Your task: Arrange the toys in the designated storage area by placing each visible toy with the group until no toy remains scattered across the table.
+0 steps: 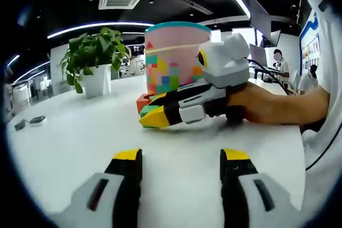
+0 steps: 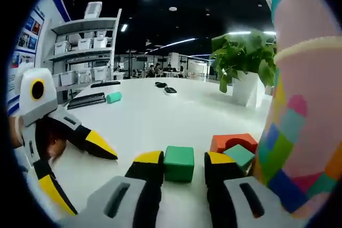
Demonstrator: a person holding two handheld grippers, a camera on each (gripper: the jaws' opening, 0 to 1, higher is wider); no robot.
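Your right tongs [image 2: 179, 166] are grasping the green cube [image 2: 179, 163] by the bucket [image 2: 302, 121]; left tongs [image 1: 181, 164] released.

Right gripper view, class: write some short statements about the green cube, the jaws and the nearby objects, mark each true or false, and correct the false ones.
1. A green cube sits between the right gripper's jaws. True.
2. The orange block lies left of the cube. False: it lies to its right.
3. The patterned bucket stands at the right. True.
4. The left gripper holds a block. False: its jaws are open and hold nothing.
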